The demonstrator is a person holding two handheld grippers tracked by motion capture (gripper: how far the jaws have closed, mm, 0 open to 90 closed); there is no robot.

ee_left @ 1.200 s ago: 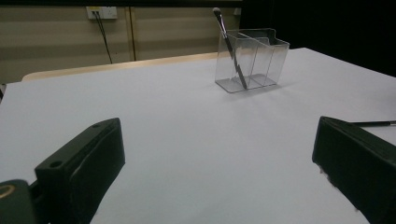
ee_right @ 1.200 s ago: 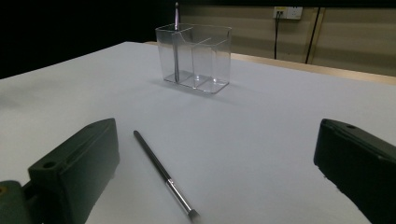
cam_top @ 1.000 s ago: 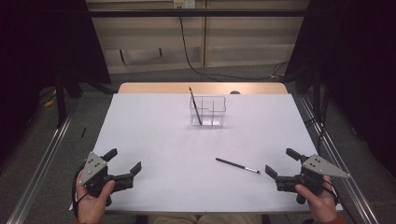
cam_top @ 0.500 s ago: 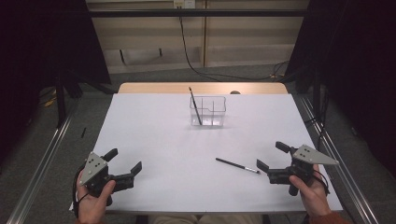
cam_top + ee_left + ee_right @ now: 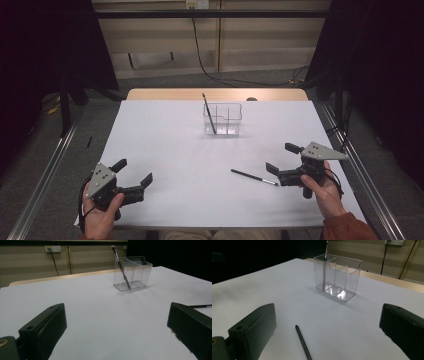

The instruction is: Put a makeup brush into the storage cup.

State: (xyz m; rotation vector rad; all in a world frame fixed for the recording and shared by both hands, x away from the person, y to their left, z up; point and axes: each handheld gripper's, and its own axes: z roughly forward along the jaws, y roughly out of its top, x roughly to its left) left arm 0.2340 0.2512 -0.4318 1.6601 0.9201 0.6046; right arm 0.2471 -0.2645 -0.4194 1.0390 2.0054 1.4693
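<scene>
right hand-held gripper [image 5: 282, 162]: jaws spread wide, empty, just beside loose brush [image 5: 254, 177] | loose brush: flat on white surface [image 5: 165, 140], toward near right corner | left hand-held gripper [image 5: 133, 172]: jaws apart, empty, near left corner | clear organizer [image 5: 223, 120]: toward far edge, second brush [image 5: 209, 114] leaning inside

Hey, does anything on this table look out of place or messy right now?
One thing: a thin black brush lies loose on the white table, near the open right gripper, while another brush stands leaning in the clear organizer. Nothing looks spilled or damaged.
</scene>
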